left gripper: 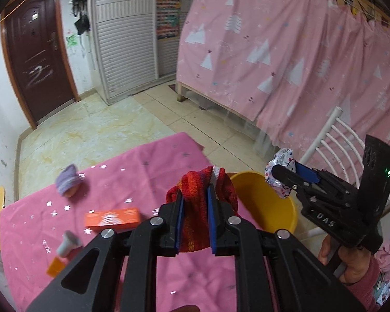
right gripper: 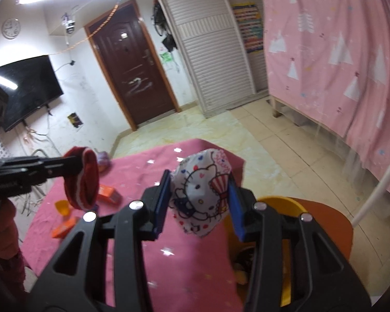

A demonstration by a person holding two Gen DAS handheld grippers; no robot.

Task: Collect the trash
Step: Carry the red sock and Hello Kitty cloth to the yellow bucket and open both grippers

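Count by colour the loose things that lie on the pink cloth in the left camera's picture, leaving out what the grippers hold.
Orange: 2, a box and a small piece
Purple: 1, a bundle
White: 1, a small object
Total: 4

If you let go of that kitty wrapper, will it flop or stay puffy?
The kitty wrapper is crumpled foil-like film, so it probably keeps its puffy shape. It looks very light and may drift when dropped. Pinched in the right gripper, it seems to dent easily.
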